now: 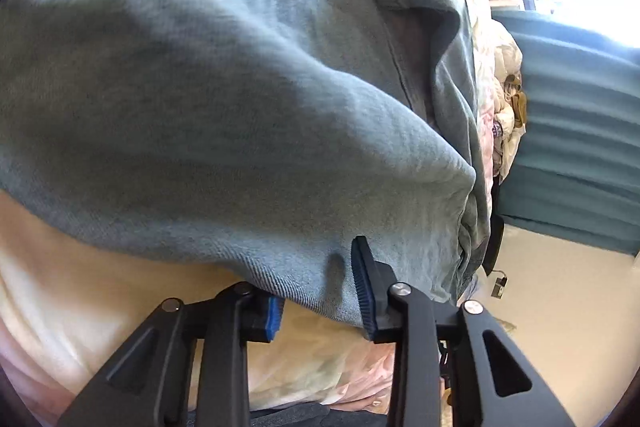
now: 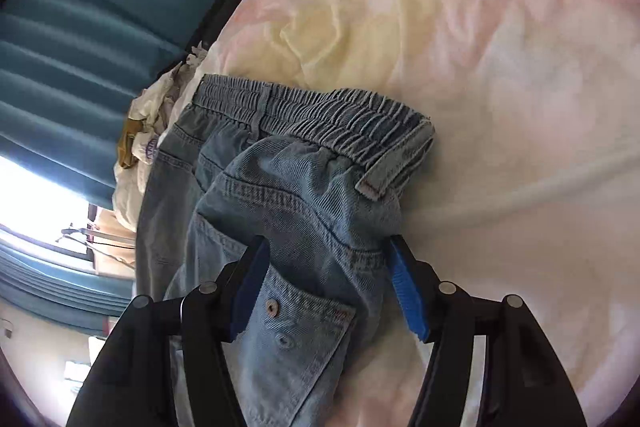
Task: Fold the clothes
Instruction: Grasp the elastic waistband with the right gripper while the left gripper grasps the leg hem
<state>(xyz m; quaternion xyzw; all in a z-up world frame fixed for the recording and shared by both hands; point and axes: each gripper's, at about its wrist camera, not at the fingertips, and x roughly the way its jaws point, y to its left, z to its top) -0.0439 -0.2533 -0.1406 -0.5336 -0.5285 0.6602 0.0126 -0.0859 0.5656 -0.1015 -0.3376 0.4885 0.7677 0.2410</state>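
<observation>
1. Black finger arms with blue ribbed pads fill the bottom of both wrist views.
2. At the left gripper (image 1: 320, 291), the jaws are clamped on a fold of the jeans (image 1: 224, 99): the light blue denim drapes over the left pad and lies against the inner face of the right pad, bunched between the 2.
3. Ahead of the left jaws, the denim rises in a broad hanging sheet that covers most of that view, with a ribbed hem along its far edge.
4. Below and behind the left jaws lies the pastel bedspread (image 1: 80, 287), cream and pink.
5. At the right gripper (image 2: 332, 287), the jaws stand apart, with the jeans (image 2: 304, 195) lying between them; a back pocket flap with a small round button (image 2: 272, 306) sits just inside the left pad.
6. Whether the right pads touch the cloth cannot be told for sure; the right pad shows a sliver of bedspread (image 2: 500, 107) beside the denim, so nothing is squeezed there.
7. Ahead of the right jaws, the elastic gathered waistband (image 2: 320, 119) of the jeans lies across the bedspread.
8. Left of the right jaws, a teal curtain (image 2: 80, 47) hangs beside a bright window, with a crumpled pale cloth pile (image 2: 144, 131) between curtain and jeans.
</observation>
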